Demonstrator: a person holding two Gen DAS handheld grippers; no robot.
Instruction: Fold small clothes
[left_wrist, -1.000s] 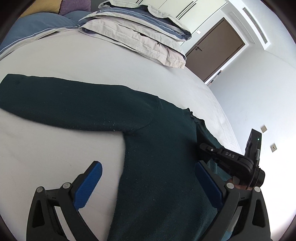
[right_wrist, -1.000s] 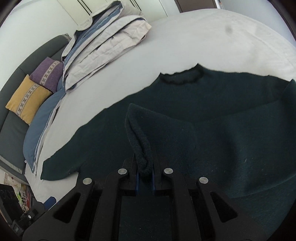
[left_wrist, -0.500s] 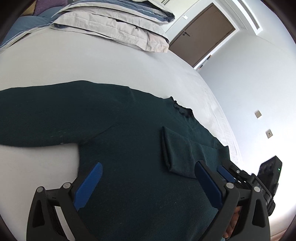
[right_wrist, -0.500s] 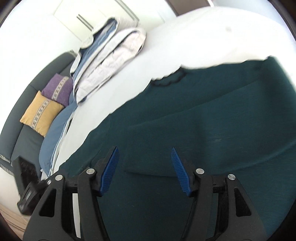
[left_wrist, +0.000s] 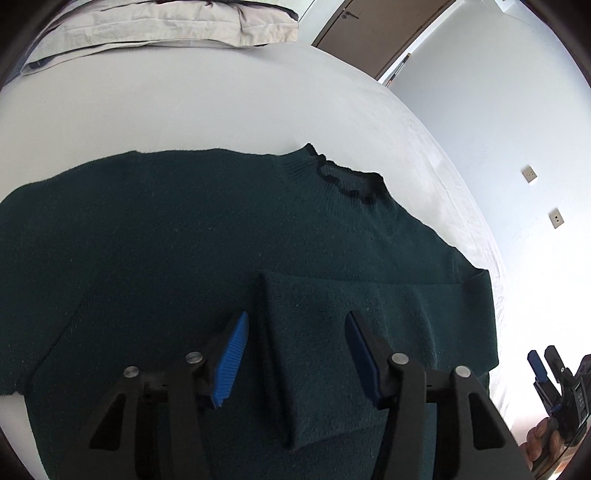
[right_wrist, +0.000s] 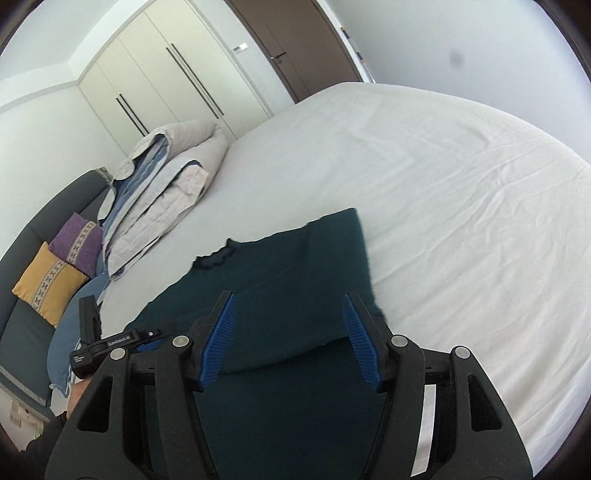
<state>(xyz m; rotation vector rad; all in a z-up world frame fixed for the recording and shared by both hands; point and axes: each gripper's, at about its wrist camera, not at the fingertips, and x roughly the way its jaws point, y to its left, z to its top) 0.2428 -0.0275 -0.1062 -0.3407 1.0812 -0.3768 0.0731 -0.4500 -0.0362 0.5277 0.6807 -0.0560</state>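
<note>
Two grippers in view, both w/ jaws spread wide and gripping nothing. Left gripper (left_wrist: 295, 354) hangs over the dark green sweater (left_wrist: 184, 240), its blue pads (left_wrist: 231, 363) on either side of the folded-in sleeve (left_wrist: 332, 332) but not pinching it; can't tell if pads touch the knit. Sweater lies flat on the white bed sheet (left_wrist: 184, 110), frilly collar (left_wrist: 347, 177) pointing away from the cam, one sleeve laid across the chest w/ its cuff end near the left gripper's pads. Other sleeve runs off to the left edge of the left wrist view. Right gripper (right_wrist: 288, 339) is also over the sweater (right_wrist: 295, 266), towards its right side, pads (right_wrist: 218, 339) apart, fabric visible between them. In the right wrist view the sweater's far edge meets bare sheet (right_wrist: 443, 184), collar (right_wrist: 214, 258) to the left. Left gripper (right_wrist: 110, 347) shows at lower left there; right gripper (left_wrist: 543, 373) shows at the lower right corner of the left wrist view, off the sweater's edge. Folded duvet (right_wrist: 162, 184) is stacked at the head of the bed, purple cushion (right_wrist: 75, 240) and yellow cushion (right_wrist: 48, 284) beside it. Wardrobe (right_wrist: 166, 74) and brown door (right_wrist: 295, 44) behind
</note>
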